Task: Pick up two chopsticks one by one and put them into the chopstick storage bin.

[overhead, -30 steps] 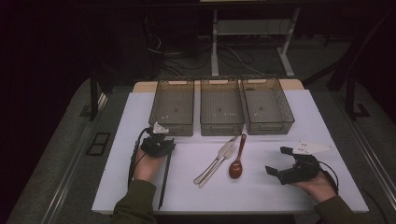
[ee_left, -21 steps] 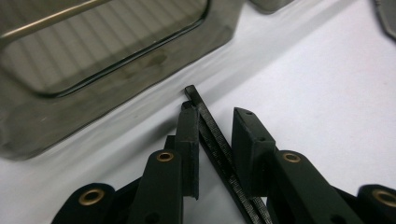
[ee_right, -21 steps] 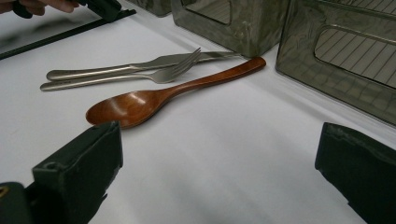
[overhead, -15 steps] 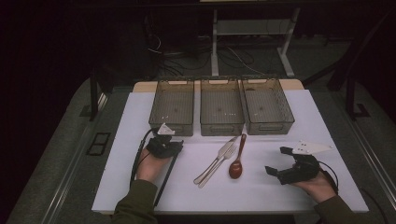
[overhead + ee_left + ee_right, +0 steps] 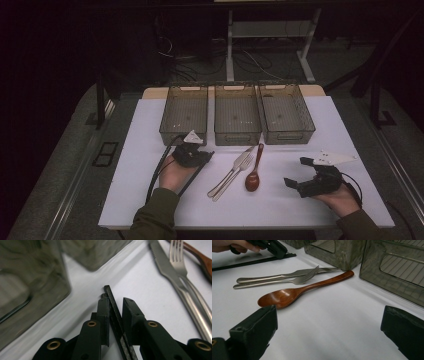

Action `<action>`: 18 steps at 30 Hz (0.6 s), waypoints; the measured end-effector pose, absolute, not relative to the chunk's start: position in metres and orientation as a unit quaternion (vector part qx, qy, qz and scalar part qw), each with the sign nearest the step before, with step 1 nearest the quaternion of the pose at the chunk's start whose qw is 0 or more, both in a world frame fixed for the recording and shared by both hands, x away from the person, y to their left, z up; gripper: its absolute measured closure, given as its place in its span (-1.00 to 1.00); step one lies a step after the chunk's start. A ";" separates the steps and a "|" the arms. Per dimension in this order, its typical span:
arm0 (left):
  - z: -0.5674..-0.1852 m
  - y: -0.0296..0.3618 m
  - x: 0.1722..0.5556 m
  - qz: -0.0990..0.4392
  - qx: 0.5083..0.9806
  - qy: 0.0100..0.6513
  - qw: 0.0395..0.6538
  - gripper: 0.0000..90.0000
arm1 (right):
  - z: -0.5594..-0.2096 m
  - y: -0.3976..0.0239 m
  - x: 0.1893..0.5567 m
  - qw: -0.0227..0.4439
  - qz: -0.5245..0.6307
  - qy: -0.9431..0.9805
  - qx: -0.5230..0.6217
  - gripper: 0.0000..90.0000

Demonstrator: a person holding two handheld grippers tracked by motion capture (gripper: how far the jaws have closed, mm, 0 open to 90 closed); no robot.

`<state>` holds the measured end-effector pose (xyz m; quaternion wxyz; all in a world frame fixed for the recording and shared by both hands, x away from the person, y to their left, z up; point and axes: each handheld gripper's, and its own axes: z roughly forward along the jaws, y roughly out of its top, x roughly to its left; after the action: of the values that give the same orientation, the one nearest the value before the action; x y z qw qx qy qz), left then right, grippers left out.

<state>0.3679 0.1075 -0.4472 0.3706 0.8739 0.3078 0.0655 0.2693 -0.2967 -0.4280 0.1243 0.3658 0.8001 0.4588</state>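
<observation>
Dim and underexposed in the high view, with only the white table [image 5: 150, 150] lit from above and blackness beyond its far edge. Soft, faint shadows under the cutlery; mild glare on the knife [image 5: 165, 265]. Blurred, smeared bins [image 5: 27, 285] at the left gripper view's left edge, jaws softly out of focus in the right gripper view.

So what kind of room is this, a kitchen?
Probably a lab or workshop, not a kitchen: a white table under dark surroundings, loose cables on the floor, three empty sorting bins, and a person using handheld grippers.

You look down from above on the table [image 5: 150, 130]; both gripper views skim it, sharing the fork [image 5: 178, 262].
</observation>
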 end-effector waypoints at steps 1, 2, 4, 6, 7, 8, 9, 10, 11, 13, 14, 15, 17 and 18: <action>-0.447 0.105 0.369 0.064 0.876 0.300 0.373 0.69 | -0.428 -0.297 0.269 0.124 0.459 0.800 0.366 -0.99; -0.448 0.102 0.369 0.062 0.876 0.297 0.375 0.69 | -0.428 -0.297 0.269 0.124 0.459 0.800 0.366 -0.99; -0.449 0.097 0.370 0.058 0.877 0.289 0.378 0.69 | -0.428 -0.297 0.269 0.124 0.459 0.800 0.366 -0.99; -0.449 0.093 0.369 0.056 0.878 0.286 0.381 0.69 | -0.428 -0.297 0.269 0.124 0.459 0.799 0.367 -0.99; -0.449 0.093 0.369 0.056 0.879 0.281 0.380 0.69 | -0.428 -0.297 0.269 0.124 0.459 0.800 0.366 -0.99; -0.449 0.092 0.369 0.055 0.878 0.284 0.382 0.69 | -0.428 -0.297 0.269 0.124 0.460 0.800 0.366 -0.99; -0.449 0.093 0.369 0.054 0.878 0.282 0.382 0.69 | -0.428 -0.297 0.269 0.124 0.460 0.800 0.366 -0.99; -0.449 0.093 0.370 0.053 0.878 0.283 0.382 0.68 | -0.428 -0.297 0.269 0.124 0.460 0.800 0.366 -0.99; -0.450 0.093 0.369 0.053 0.876 0.285 0.385 0.67 | -0.428 -0.297 0.269 0.123 0.460 0.799 0.366 -0.99; -0.449 0.093 0.369 0.057 0.875 0.288 0.384 0.58 | -0.428 -0.297 0.269 0.123 0.461 0.799 0.366 -0.99; -0.449 0.093 0.369 0.059 0.876 0.288 0.383 0.53 | -0.428 -0.297 0.269 0.123 0.461 0.799 0.366 -0.99; -0.448 0.094 0.369 0.061 0.876 0.287 0.383 0.50 | -0.428 -0.298 0.269 0.124 0.461 0.799 0.365 -0.99; -0.447 0.095 0.369 0.059 0.872 0.292 0.389 0.37 | -0.428 -0.298 0.269 0.124 0.461 0.799 0.366 -0.99; -0.445 0.096 0.367 0.059 0.869 0.298 0.390 0.37 | -0.428 -0.298 0.269 0.124 0.462 0.799 0.365 -0.99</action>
<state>0.3674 0.0959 -0.4449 0.3898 0.8694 0.2981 0.0585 0.2694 -0.2980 -0.4277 0.1241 0.3654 0.7988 0.4615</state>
